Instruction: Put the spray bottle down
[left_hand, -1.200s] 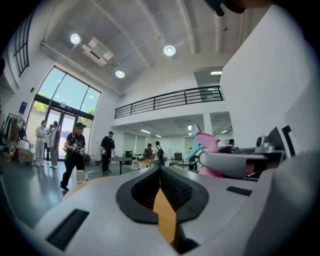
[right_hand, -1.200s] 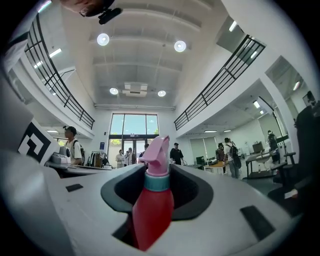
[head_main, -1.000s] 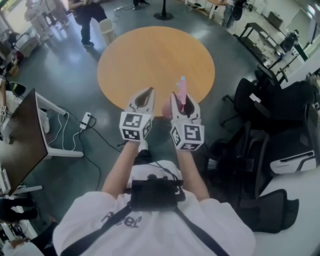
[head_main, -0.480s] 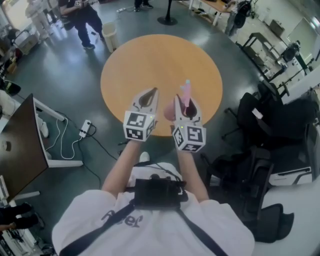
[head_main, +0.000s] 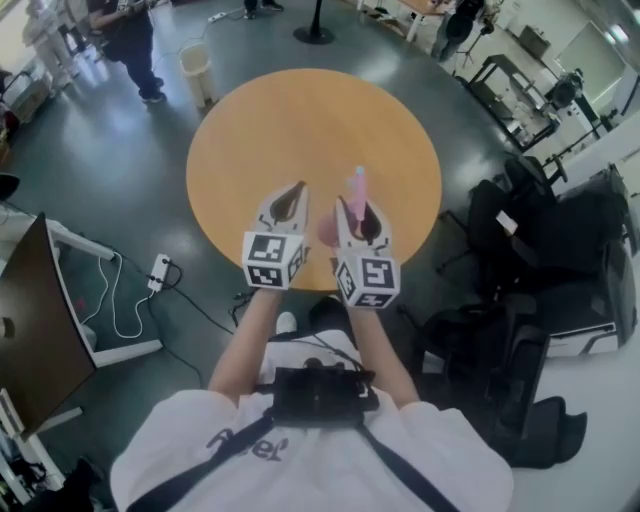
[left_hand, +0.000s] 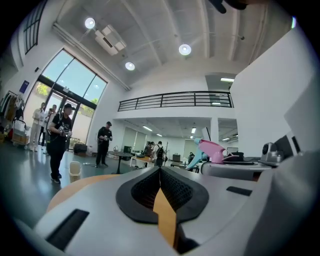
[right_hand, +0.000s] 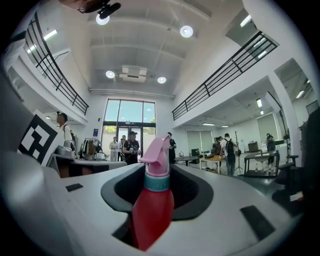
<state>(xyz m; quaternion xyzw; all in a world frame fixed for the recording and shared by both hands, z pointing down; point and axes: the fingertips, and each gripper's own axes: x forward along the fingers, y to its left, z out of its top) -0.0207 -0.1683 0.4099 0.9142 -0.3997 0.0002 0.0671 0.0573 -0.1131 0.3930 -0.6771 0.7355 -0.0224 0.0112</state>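
Observation:
The spray bottle (right_hand: 152, 200) has a red body, a teal collar and a pink trigger head. It stands upright between the jaws of my right gripper (right_hand: 159, 175), which is shut on its body. In the head view the right gripper (head_main: 352, 207) hovers over the near part of the round orange table (head_main: 300, 120), with the spray bottle's pink head (head_main: 358, 185) sticking up. My left gripper (head_main: 299, 187) is just to its left, also over the table's near part. In the left gripper view the left gripper (left_hand: 160, 170) is shut on nothing, and the spray bottle's head (left_hand: 212, 149) shows at the right.
Black office chairs (head_main: 540, 220) crowd the floor right of the table. A dark desk (head_main: 35, 320) with cables and a power strip (head_main: 158, 272) stands at the left. A pale bin (head_main: 195, 62) and a standing person (head_main: 125, 40) are beyond the table.
Both grippers have moved forward from the table's near edge to over its near part. The bottle stays in the right gripper.

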